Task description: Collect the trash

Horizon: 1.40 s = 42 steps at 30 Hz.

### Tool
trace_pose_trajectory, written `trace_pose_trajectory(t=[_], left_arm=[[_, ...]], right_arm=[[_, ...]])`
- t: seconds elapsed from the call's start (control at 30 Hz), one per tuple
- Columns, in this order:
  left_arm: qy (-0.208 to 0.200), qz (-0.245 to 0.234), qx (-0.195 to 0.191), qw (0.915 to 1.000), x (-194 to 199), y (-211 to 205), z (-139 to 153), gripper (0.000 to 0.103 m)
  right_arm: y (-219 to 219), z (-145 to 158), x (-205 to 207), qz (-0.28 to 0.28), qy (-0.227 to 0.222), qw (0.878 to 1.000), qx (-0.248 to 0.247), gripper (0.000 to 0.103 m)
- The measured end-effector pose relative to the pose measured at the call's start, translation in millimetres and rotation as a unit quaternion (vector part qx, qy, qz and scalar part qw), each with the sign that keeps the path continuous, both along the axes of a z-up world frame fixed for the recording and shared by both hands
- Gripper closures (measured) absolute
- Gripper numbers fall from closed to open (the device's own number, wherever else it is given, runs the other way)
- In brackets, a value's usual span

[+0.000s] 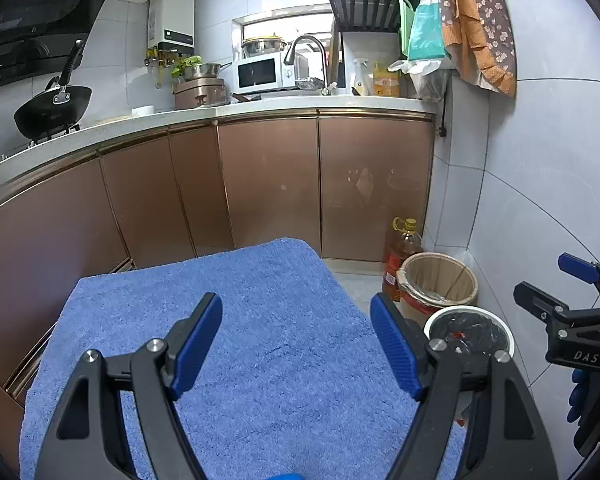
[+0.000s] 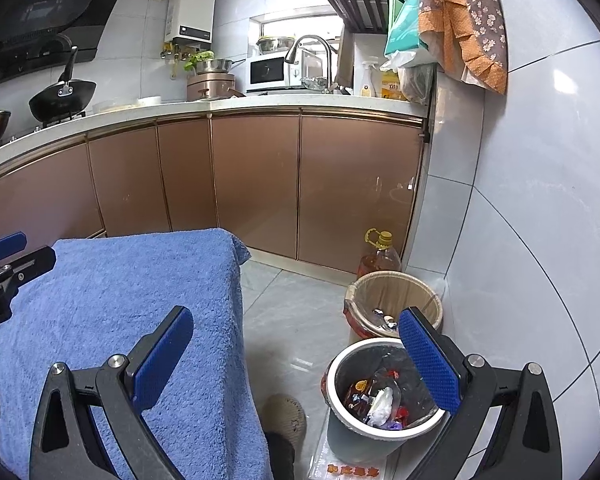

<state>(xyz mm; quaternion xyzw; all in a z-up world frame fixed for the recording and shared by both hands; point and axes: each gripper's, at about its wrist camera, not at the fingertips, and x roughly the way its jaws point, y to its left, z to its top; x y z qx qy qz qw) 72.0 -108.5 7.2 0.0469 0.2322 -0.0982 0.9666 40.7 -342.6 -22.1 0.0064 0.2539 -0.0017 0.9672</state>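
My left gripper (image 1: pixel 296 316) is open and empty above a table covered with a blue towel (image 1: pixel 236 320). My right gripper (image 2: pixel 296 336) is open and empty, held over the floor beside the towel's right edge (image 2: pixel 132 300). A grey trash bin with a white rim (image 2: pixel 336 364) stands on the floor under the right finger and holds wrappers and crumpled trash (image 2: pixel 376 400). It also shows in the left wrist view (image 1: pixel 472 330). Behind it stands a tan-lined bin (image 2: pixel 392 292) with a few scraps inside. The right gripper shows at the right edge of the left wrist view (image 1: pixel 548 288).
A cooking oil bottle (image 2: pixel 380 258) stands by the brown cabinets (image 2: pixel 260 184). The tiled wall (image 2: pixel 540 240) is close on the right. A slippered foot (image 2: pixel 286 416) is on the floor by the grey bin. The counter holds a wok (image 1: pixel 52 108), a microwave (image 1: pixel 260 72) and a sink tap (image 1: pixel 308 56).
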Motion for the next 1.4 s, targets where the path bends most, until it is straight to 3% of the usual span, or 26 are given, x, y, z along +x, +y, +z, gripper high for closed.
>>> trace_pose_trajectory(t=[1.4], left_arm=[[-0.028,0.037,-0.01,0.9989,-9.5,19.5,9.8,0.028]], right_arm=[[10.7,11.3,-4.2,0.013,-0.021,1.0,-0.012,0.0]])
